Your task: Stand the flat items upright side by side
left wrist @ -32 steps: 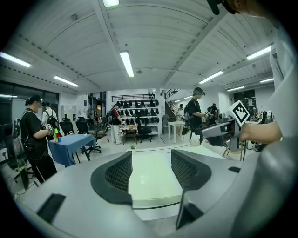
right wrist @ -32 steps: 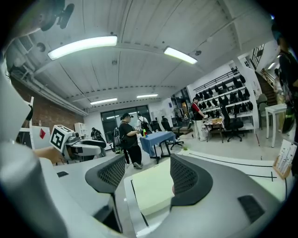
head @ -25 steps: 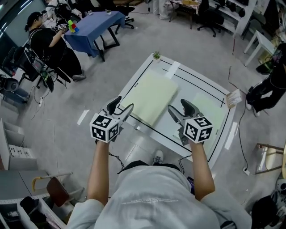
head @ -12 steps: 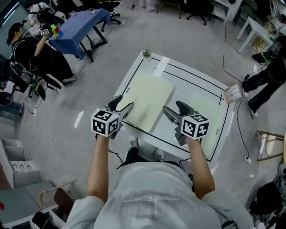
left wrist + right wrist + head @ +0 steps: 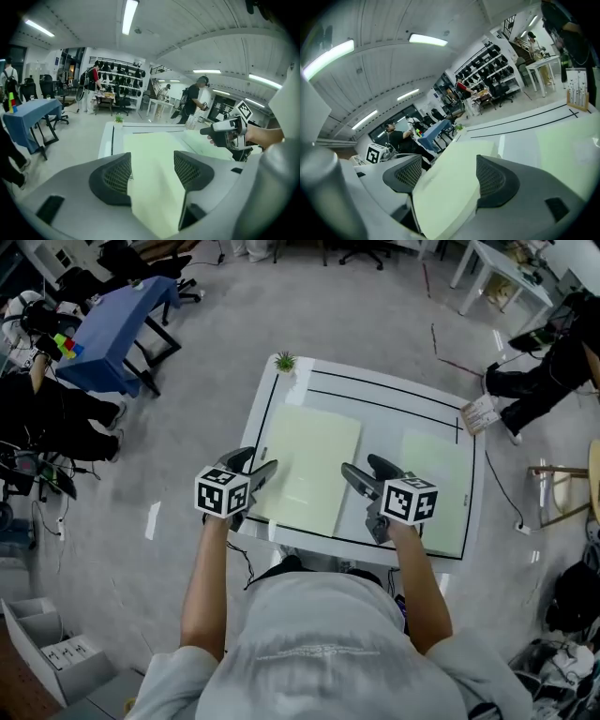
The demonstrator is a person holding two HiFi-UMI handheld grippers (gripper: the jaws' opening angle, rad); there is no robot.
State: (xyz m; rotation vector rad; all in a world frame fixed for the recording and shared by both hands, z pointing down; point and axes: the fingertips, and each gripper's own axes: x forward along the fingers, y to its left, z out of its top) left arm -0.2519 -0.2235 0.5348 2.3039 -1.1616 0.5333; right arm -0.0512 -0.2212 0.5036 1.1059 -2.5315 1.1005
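Grey floor surrounds the white table (image 5: 375, 395), whose near edge is cut off by the person's shoulders. Two green pads lie flat: the large pad (image 5: 309, 460) at centre and the second pad (image 5: 441, 484) at its 3 o'clock, partly behind the right gripper (image 5: 364, 470). The left gripper (image 5: 258, 463) sits at the large pad's 9 o'clock. Both grippers slope downward, their fingers apart and just opened wider. The large pad shows in each gap, not pinched.

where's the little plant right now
In the head view the little plant stands on the far left corner of the white table, just beyond the larger pale green pad lying flat on the table's left half.
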